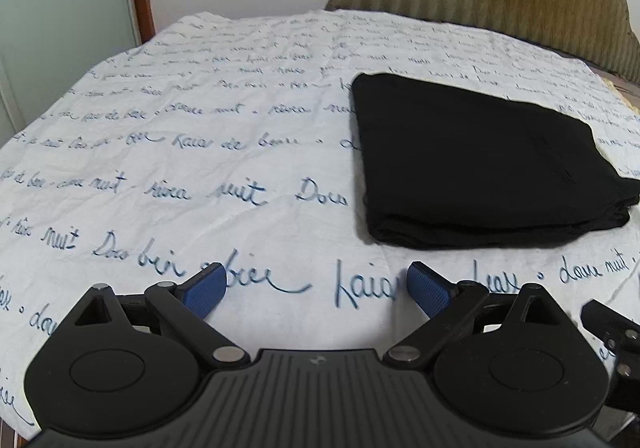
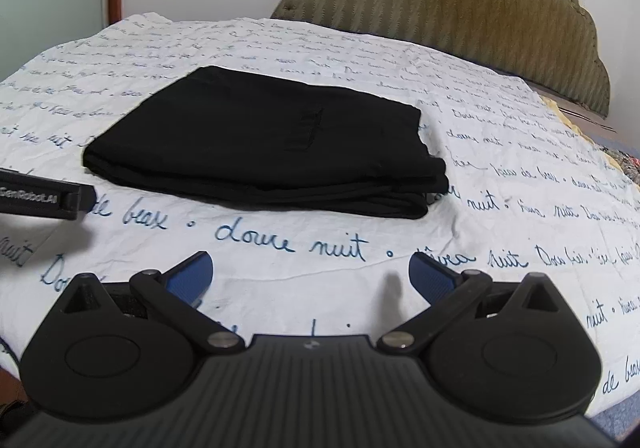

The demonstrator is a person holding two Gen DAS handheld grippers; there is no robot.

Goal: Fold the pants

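Both sets of jaws stand wide apart and hold nothing. In the left wrist view, the left gripper point(image 1: 316, 288) sits at the bottom of the frame, over the white sheet point(image 1: 180, 152) with blue writing. The right gripper point(image 2: 310, 280) sits at the bottom of its own frame too, also over the sheet.

The black pants point(image 1: 480, 164) lie on the sheet, already folded into a flat, neat stack. In the left view they are in the middle right of the frame. In the right view the pants point(image 2: 260, 144) are in the middle, a bit to the left. Neither gripper touches them.

The pants look soft and light. They would bend and flop if lifted by one corner, and the layers could slide open. The best place to grab is the thick stacked edge nearest the grippers, one gripper near each end, pinching all the layers together. The folding looks about done.
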